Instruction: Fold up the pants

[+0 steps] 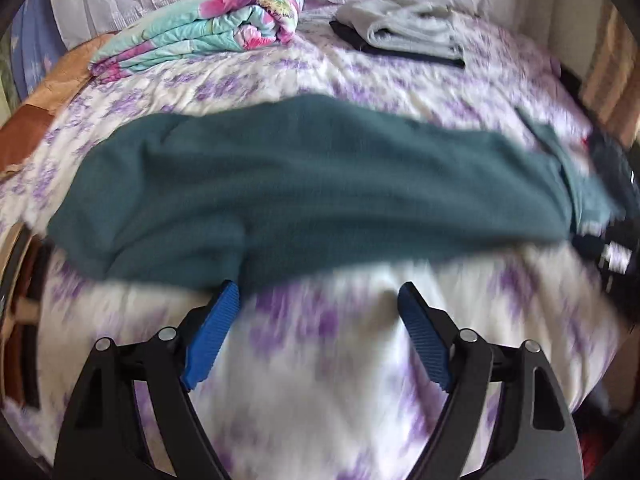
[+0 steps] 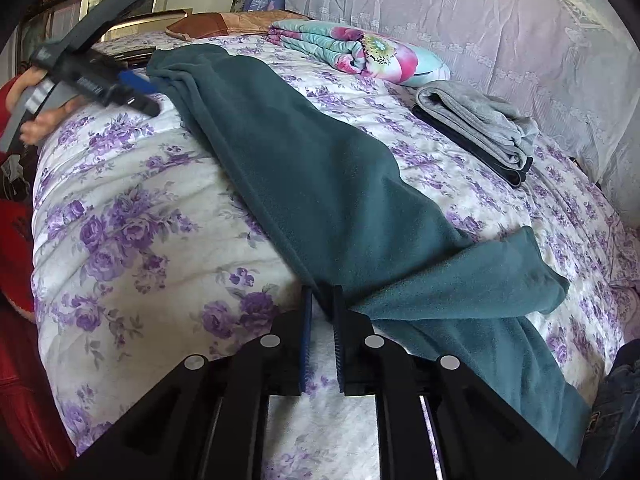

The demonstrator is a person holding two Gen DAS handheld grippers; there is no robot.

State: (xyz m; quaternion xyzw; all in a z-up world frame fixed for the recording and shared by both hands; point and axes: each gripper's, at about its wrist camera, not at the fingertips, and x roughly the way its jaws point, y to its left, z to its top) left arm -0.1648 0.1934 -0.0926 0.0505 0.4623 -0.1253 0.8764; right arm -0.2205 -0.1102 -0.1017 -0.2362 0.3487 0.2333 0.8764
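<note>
We see the teal pants (image 2: pixel 320 184) lying as one long folded strip across the floral bedspread (image 2: pixel 132 240), running from about ten o'clock to five o'clock in the right wrist view.

Our left gripper (image 1: pixel 318 300) stands wide apart, nothing between its blue pads (image 1: pixel 210 344). Its left fingertip sits at the near edge of the pants; we cannot tell whether it touches the cloth. In the right wrist view this same tool shows at ten o'clock, beside the far end of the pants, with a hand (image 2: pixel 38 120) around its handle.

Our right gripper (image 2: pixel 322 300) is nearly closed, a narrow slot left between its jaws. A fold of the pants' near end runs into that slot at the tips; whether the pads press it we cannot tell.

At one o'clock on the bed lie a folded grey garment (image 2: pixel 476 124) on a dark one and, behind them, a rolled flowered quilt (image 2: pixel 352 50).
</note>
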